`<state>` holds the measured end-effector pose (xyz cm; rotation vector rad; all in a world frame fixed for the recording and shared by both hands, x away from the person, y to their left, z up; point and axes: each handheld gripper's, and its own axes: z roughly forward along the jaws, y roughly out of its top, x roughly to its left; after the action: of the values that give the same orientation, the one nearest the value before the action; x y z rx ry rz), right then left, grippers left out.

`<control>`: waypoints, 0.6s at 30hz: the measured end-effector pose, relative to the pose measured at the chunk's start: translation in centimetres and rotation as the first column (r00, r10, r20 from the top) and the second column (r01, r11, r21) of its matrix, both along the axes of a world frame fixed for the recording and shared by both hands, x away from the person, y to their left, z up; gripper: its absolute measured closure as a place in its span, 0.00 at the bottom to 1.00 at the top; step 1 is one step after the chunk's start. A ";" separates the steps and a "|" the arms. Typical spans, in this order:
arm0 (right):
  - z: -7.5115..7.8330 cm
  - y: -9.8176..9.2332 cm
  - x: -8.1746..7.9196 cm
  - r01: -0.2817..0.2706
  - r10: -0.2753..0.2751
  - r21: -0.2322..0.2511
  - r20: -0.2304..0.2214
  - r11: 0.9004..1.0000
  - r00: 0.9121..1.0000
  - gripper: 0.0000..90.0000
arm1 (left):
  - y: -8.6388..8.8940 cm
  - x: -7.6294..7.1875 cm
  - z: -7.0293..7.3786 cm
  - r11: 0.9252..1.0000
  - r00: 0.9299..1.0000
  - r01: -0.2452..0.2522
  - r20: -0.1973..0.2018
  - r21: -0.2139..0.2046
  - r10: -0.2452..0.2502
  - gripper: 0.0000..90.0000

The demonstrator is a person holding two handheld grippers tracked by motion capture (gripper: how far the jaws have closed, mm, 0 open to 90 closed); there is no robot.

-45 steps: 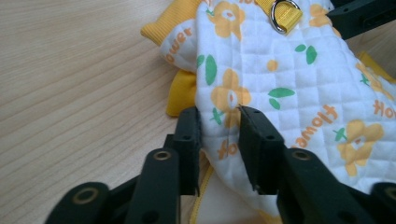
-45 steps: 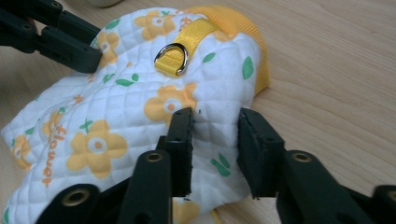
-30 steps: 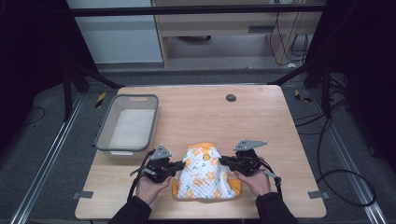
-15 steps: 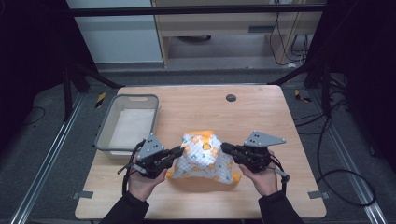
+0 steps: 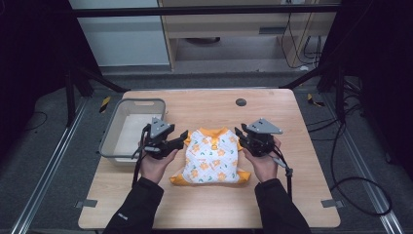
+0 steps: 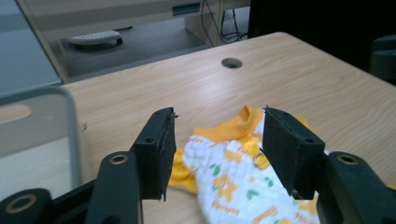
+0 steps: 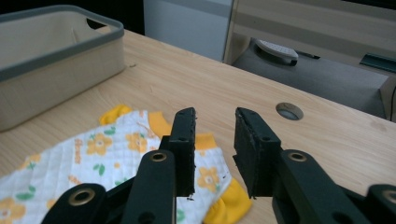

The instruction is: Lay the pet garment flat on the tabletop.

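Garment (image 5: 212,157) now flattened (table (image 5: 292,195) open beyond edges).

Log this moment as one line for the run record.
left tongs: open, at shirt's left edge | right tongs: open, at shirt's right edge | shirt: flat on table | bin: left of shirt

A small baby top (image 5: 212,157) is laid flat near the front middle of the wooden table (image 5: 302,161) — white quilted fabric printed with orange flowers and green leaves. Orange trim is seen at the collar and cuffs, with the collar pointed toward the far edge.
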<state>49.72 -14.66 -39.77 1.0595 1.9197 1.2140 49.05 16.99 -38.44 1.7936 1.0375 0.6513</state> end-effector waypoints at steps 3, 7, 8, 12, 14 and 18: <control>-0.2 -0.7 -0.6 -0.009 0.009 0.000 -0.010 1.000 1.000 0.72 | 0.9 -0.6 -0.3 1.000 1.000 0.009 -0.009 0.001 -0.009 0.44; -0.2 -2.2 -1.9 -0.039 0.040 0.025 -0.030 0.999 0.999 0.66 | 2.6 -2.3 -1.1 0.999 0.999 0.031 -0.033 0.021 -0.030 0.41; -0.3 -2.9 -2.6 -0.057 0.058 0.032 -0.047 0.998 0.997 0.63 | 3.0 -2.7 -1.4 0.999 0.999 0.037 -0.039 0.027 -0.036 0.40; -0.8 -3.8 -4.0 -0.100 0.106 0.064 -0.085 0.993 0.991 0.57 | 4.5 -4.8 -3.3 0.997 0.995 0.063 -0.079 0.054 -0.059 0.40; -1.0 -4.0 -4.3 -0.115 0.120 0.067 -0.093 0.991 0.988 0.56 | 4.7 -5.2 -3.6 0.996 0.994 0.066 -0.087 0.063 -0.061 0.40; -2.4 -4.0 -5.7 -0.142 0.148 0.052 -0.128 0.988 0.981 0.55 | 5.0 -6.4 -5.2 0.994 0.990 0.086 -0.119 0.069 -0.077 0.39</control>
<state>44.01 -18.70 -42.16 1.0596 2.1120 1.2984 42.66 21.98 -43.66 1.9474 1.0229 0.5468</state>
